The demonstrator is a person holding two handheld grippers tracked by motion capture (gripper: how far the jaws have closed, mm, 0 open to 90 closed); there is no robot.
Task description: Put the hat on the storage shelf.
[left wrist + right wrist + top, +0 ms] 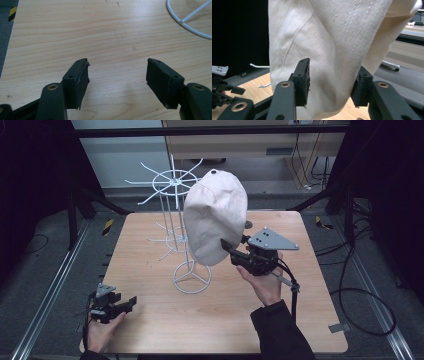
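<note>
A beige cap (215,215) hangs crown-up on a white wire rack (172,182) whose round base (192,279) stands mid-table. My right gripper (231,251) is raised at the cap's lower right edge and is open. In the right gripper view (333,75) its jaws straddle the cap's (329,50) bottom fold, with fabric between the pads. My left gripper (129,303) rests low near the table's front left corner, open and holding nothing. In the left gripper view (117,72) there is bare wood between its jaws and the rack base (190,22) at the upper right.
The wooden table (150,330) has dark floor on all sides, with metal rails (45,300) at the left. Wire hooks (145,195) stick out from the rack's top and middle. A black cable (350,285) trails on the floor at the right.
</note>
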